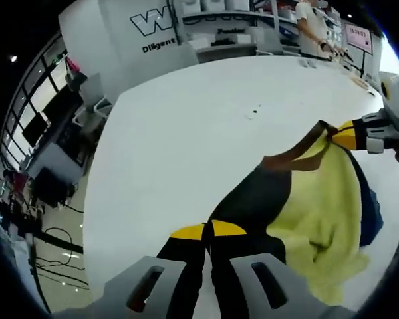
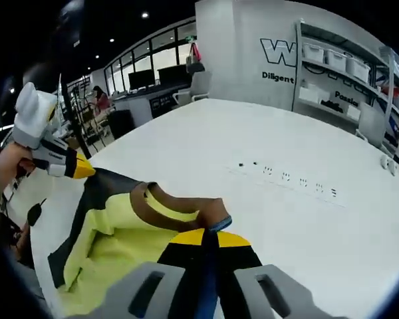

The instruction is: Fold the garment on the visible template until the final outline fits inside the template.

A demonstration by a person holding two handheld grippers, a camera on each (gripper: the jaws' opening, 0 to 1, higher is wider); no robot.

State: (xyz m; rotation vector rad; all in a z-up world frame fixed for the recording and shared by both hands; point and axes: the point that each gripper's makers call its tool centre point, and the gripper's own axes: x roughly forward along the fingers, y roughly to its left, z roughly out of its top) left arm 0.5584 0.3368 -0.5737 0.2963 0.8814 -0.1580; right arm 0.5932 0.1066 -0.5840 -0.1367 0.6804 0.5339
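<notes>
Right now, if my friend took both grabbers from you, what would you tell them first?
Left gripper: shut on the garment, pinching its black edge.
Right gripper: shut on the garment too, near the brown collar.
The yellow, black and brown garment hangs stretched between the two grippers, lifted above the white table. A row of small marks lies on the table farther out; I cannot tell whether they belong to the template.
Done: both edges gripped and lifted.
Left: lay the garment flat, fold it, and check the outline fits the template.
</notes>
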